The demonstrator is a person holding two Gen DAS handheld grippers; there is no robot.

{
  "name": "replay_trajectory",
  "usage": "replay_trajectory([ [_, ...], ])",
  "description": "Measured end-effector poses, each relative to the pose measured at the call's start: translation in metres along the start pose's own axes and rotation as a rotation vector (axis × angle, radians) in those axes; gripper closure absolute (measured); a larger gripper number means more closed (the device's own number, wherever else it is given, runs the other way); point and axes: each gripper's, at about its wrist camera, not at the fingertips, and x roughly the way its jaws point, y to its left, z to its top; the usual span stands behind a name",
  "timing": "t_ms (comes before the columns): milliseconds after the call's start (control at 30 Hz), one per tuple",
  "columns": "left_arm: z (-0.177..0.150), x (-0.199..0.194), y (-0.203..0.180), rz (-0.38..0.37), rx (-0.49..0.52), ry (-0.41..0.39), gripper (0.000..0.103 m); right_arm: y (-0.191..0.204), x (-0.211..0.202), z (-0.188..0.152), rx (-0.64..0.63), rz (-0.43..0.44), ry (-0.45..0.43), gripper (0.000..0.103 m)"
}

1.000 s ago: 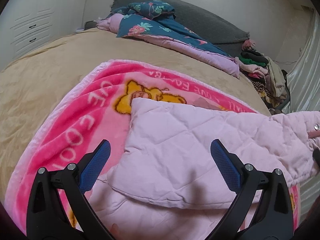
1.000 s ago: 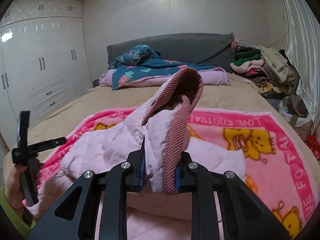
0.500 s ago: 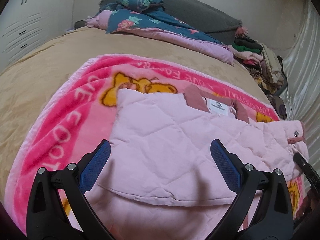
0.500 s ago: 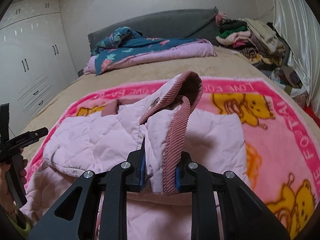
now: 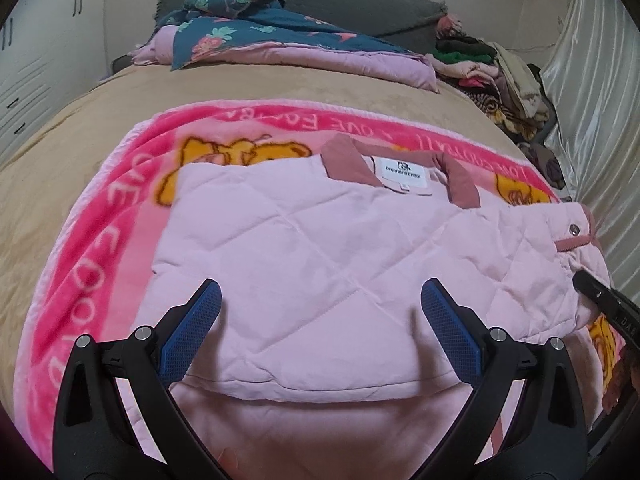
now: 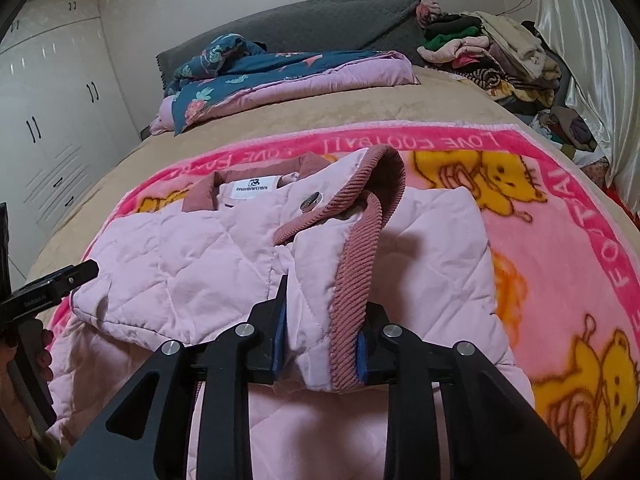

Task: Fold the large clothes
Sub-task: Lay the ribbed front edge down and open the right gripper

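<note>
A pink quilted jacket [image 5: 320, 264] is lying on a pink cartoon blanket [image 5: 92, 264] spread over the bed [image 5: 80, 128], its collar label facing up. One sleeve is already lying folded across the body, and the ribbed cuff [image 6: 356, 300] of the other sleeve is being held pinched in the right tongs [image 6: 320, 348] above the jacket's right side. The left tongs [image 5: 320, 332] are being held wide apart over the near edge, gripping nothing. Judging from this, the fold is partly done: the held sleeve is yet to be laid down, and the body is yet to be doubled over.
</note>
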Motion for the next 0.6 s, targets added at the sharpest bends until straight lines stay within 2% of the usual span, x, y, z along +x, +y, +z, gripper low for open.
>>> replay_trajectory([
  [233, -0.002, 0.001, 0.004, -0.019, -0.027, 0.014, 0.01, 0.0, 0.001, 0.0, 0.011, -0.025, 0.015, 0.061],
  [267, -0.002, 0.001, 0.004, -0.024, -0.03, 0.014, 0.01, -0.001, 0.001, 0.001, 0.018, -0.027, 0.012, 0.049],
  [300, -0.002, 0.001, 0.004, -0.027, -0.031, 0.013, 0.01, -0.001, -0.001, 0.001, 0.021, -0.031, 0.002, 0.043],
  [533, -0.005, 0.006, -0.003, -0.044, -0.019, 0.028, 0.01, 0.007, -0.012, 0.003, -0.026, -0.058, -0.039, 0.04],
  [600, -0.007, 0.01, -0.003, -0.054, -0.022, 0.044, 0.01, 0.01, -0.017, 0.005, -0.04, -0.068, -0.057, 0.034],
])
